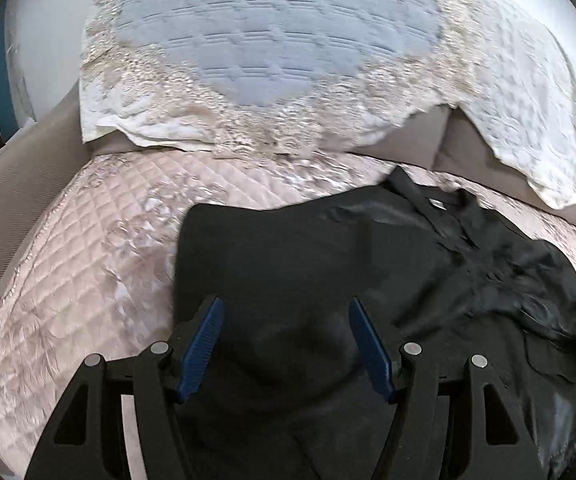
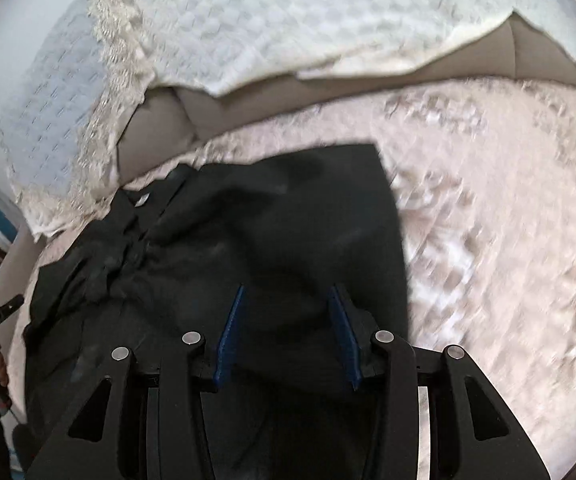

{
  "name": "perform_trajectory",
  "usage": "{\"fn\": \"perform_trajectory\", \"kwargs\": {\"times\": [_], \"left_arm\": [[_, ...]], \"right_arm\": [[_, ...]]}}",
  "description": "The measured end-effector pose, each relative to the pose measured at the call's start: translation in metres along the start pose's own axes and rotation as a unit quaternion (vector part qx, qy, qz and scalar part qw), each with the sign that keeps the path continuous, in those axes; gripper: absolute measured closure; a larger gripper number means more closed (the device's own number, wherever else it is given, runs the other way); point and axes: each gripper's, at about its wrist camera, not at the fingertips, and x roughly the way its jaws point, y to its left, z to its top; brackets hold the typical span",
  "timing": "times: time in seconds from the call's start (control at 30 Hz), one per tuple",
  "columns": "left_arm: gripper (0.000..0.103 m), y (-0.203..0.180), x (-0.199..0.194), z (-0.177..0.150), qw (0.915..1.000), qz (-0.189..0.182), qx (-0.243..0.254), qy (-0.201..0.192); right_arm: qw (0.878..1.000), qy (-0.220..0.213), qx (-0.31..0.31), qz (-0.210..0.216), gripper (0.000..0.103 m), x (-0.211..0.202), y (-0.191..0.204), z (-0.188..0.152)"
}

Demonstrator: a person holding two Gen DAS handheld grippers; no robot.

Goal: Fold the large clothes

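The left gripper [image 1: 284,312] tilts down over the black cloth garment [image 1: 308,264], its blue pads spread and gripping nothing. The garment lies on the pink quilted bedspread [image 1: 88,256], with bare quilt beyond its straight left edge. The right gripper [image 2: 288,300] also tilts down, jaws apart and unclenched above the cloth [image 2: 288,220]; open quilt [image 2: 488,220] lies past the right edge.

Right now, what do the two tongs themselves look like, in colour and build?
Both look the same. The left tongs and the right tongs have black plastic linkage arms with triangular cut-outs, round silver pivot pins at the joints, and flat blue ribbed finger pads. No cables or markings show.
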Motion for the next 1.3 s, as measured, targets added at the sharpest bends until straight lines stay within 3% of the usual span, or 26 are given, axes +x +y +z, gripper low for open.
{"fn": "perform_trajectory", "kwargs": {"times": [0.17, 0.23, 0.4, 0.53, 0.73, 0.9, 1.03, 1.3], "left_arm": [[0.033, 0.015, 0.064, -0.011, 0.9961, 0.016, -0.016, 0.086], [0.031, 0.017, 0.067, -0.014, 0.9964, 0.018, -0.011, 0.082], [0.031, 0.019, 0.033, -0.016, 0.9975, -0.011, -0.024, 0.065], [0.031, 0.018, -0.012, -0.037, 0.9985, -0.033, -0.014, 0.04], [0.031, 0.011, -0.058, -0.08, 0.9976, -0.055, 0.009, 0.042], [0.031, -0.001, -0.089, -0.111, 0.9971, -0.063, 0.02, 0.039], [0.031, -0.01, -0.109, -0.13, 0.9958, -0.083, 0.021, 0.032], [0.031, 0.0, -0.122, -0.158, 0.9965, -0.075, 0.003, 0.037]], "right_arm": [[0.996, 0.063, 0.01, -0.059, 0.06, 0.041, -0.021, -0.003], [0.996, 0.058, 0.009, -0.06, 0.06, 0.042, -0.019, -0.003], [0.999, 0.028, -0.003, -0.042, 0.058, 0.004, -0.004, -0.009], [0.999, 0.018, -0.019, -0.024, 0.058, -0.03, 0.01, -0.029], [0.999, 0.026, -0.042, 0.018, 0.058, -0.071, 0.035, -0.086], [0.997, 0.035, -0.052, 0.036, 0.05, -0.091, 0.052, -0.127], [0.997, 0.025, -0.067, 0.037, 0.043, -0.103, 0.064, -0.147], [0.998, 0.016, -0.054, 0.017, 0.038, -0.12, 0.056, -0.167]]}}
